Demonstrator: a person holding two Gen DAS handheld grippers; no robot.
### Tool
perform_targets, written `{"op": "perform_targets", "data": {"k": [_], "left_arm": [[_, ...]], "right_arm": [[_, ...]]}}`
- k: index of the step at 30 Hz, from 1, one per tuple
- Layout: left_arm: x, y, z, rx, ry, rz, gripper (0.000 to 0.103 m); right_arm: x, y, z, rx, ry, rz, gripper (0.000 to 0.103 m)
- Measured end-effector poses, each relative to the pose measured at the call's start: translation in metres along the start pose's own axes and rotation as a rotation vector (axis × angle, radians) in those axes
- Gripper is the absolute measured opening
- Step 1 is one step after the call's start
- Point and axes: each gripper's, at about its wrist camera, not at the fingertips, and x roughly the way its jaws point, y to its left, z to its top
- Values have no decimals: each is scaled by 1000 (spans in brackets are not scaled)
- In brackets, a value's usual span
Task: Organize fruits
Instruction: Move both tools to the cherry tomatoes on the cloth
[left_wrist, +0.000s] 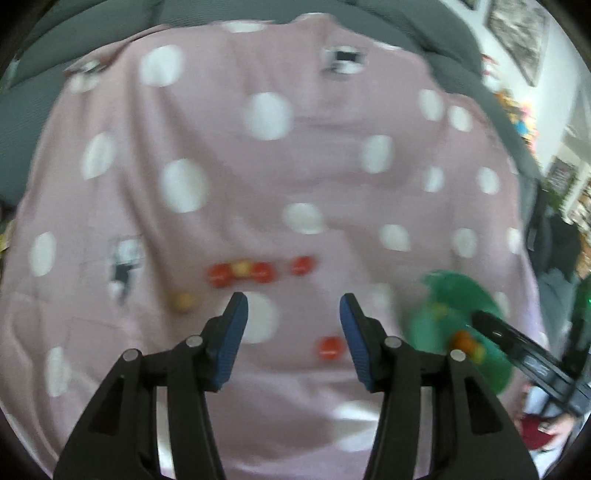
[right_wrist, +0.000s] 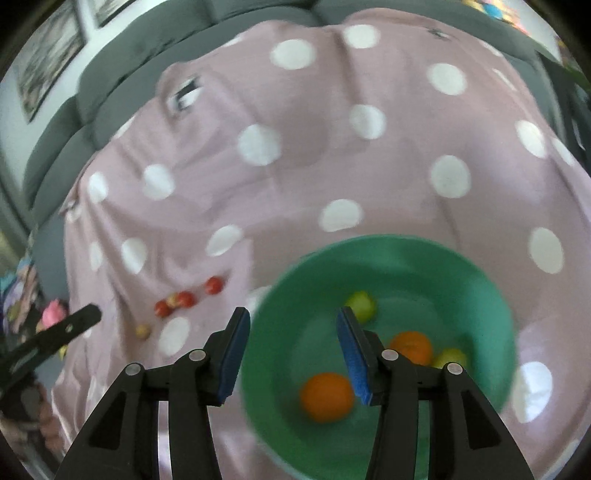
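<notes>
Both tongs spread, nothing pinched: left tongs, right tongs.
Red fruits lie ahead of left tongs on cloth; bowl under right tongs. Fruits judged light, round, prone to rolling; to be pinched gently across the middle.

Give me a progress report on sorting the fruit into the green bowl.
Done: the green bowl holds two oranges and two yellow-green fruits. In hand: nothing; the left hand-held gripper and right hand-held gripper are both open and empty. Left: several small red fruits and yellowish ones lie on the dotted blanket.
</notes>
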Motion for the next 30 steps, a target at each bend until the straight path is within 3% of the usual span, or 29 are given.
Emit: {"op": "perform_targets", "data": {"k": [8, 12, 16, 20, 24, 30], "left_arm": [[33, 75, 7, -72, 49, 102, 51], [65, 95, 9, -137, 126, 88, 49], [89, 94, 16, -129, 178, 78, 46], [109, 90, 23, -93, 195, 73, 46], [129, 92, 27, -104, 210, 14, 46], [143, 91, 33, -129, 224, -22, 46]], "right_arm": [[43, 67, -21, -138, 155, 130, 50], [76, 91, -31, -189, 242, 101, 50], [108, 102, -27, -211, 314, 58, 50], [121, 100, -26, -220, 319, 3, 50], [130, 88, -36, -179, 346, 32, 50], [140, 99, -44, -230, 371, 15, 48]]}}
